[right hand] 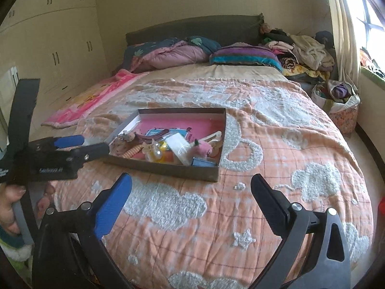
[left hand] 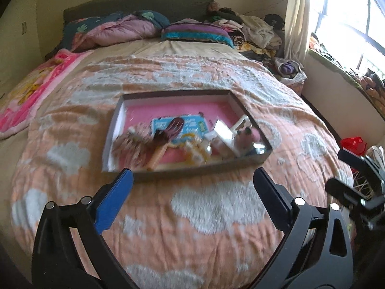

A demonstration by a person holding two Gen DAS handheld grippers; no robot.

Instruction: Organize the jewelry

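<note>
While both sets of fingers are spread wide with nothing between them, the left gripper [left hand: 191, 180] and right gripper [right hand: 191, 185] hang over the orange cloud-patterned bed cover [right hand: 276, 144]. At twelve o'clock sits one flat brown cardboard box [right hand: 166, 168] with the small mixed jewelry pile [right hand: 168, 148], too jumbled to count. These bits look light, slippery and breakable, so pinch each gently around its middle.

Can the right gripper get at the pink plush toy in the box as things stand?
Probably yes. The right gripper is open and empty, with only bare blanket between it and the box. The pink plush toy lies on top near the low front wall, though a clear packet crowds its left side.
</note>
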